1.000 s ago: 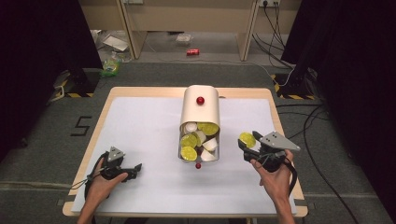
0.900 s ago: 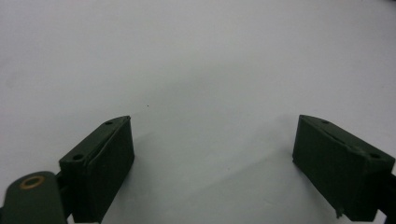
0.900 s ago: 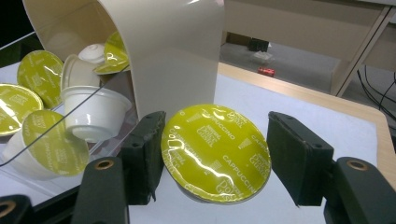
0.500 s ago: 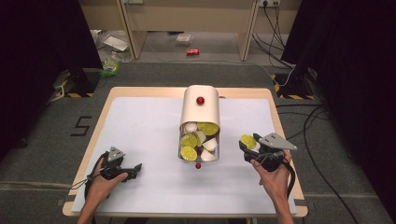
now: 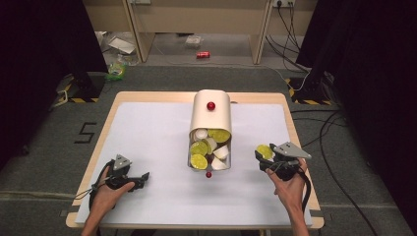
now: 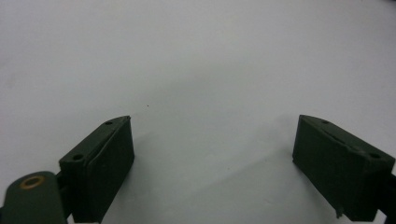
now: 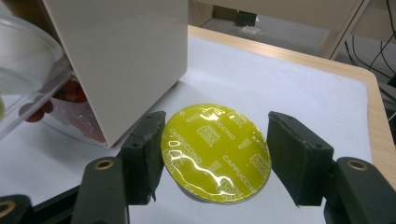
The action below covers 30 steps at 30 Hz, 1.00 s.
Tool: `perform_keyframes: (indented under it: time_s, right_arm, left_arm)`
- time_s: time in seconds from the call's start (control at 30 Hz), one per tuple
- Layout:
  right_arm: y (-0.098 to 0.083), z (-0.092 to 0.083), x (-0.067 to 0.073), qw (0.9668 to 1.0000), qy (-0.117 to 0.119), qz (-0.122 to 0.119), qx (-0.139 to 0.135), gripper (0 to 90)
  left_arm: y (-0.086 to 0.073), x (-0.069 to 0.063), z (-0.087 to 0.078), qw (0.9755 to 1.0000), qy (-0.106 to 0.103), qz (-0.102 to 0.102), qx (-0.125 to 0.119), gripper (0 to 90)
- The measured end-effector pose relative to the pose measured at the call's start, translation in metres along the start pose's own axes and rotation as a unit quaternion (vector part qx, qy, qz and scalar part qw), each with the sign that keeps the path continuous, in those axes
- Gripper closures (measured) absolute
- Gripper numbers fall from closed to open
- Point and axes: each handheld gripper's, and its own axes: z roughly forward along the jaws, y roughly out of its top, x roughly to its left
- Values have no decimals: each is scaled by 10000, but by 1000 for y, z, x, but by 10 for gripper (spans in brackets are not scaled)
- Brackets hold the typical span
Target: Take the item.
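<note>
A yellow foil-lidded capsule (image 7: pixel 215 151) marked CAPPUCCINO sits between the jaws of my right gripper (image 7: pixel 218 119), and both pads press on its rim. In the high view that gripper (image 5: pixel 262 157) holds the capsule (image 5: pixel 264 150) low over the table, right of the cream box (image 5: pixel 211 115). The box has a red knob on top. Its clear drawer (image 5: pixel 210 153) is pulled out toward me and holds several yellow and white capsules. My left gripper (image 5: pixel 143 176) rests near the front left of the white mat (image 5: pixel 157 132). Its jaws (image 6: pixel 212 154) stand wide apart with nothing between them.
A small red knob (image 5: pixel 208 174) sits at the drawer's front on the mat. The table's wooden edge (image 5: pixel 297 142) runs just right of my right hand. Cables, a red can (image 5: pixel 202 54) and litter lie on the floor beyond the table.
My right gripper has sunk a little toward the table and toward me, with the yellow capsule still in it. The left gripper has stayed put.
</note>
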Motion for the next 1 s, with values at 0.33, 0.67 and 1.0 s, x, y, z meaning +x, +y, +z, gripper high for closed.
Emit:
perform_keyframes:
  time_s: [0.33,0.67,1.0]
  right_arm:
    - [-8,9,0,9999,-35,-17,140,395]
    - [-16,17,0,9995,-38,-42,304,395]
    - [-21,25,2,9990,-28,-93,446,394]
  left_arm:
    - [0,0,0,10000,3,-2,-2,118]
    - [0,0,0,10000,2,1,0,118]
    - [0,0,0,10000,2,0,-1,118]
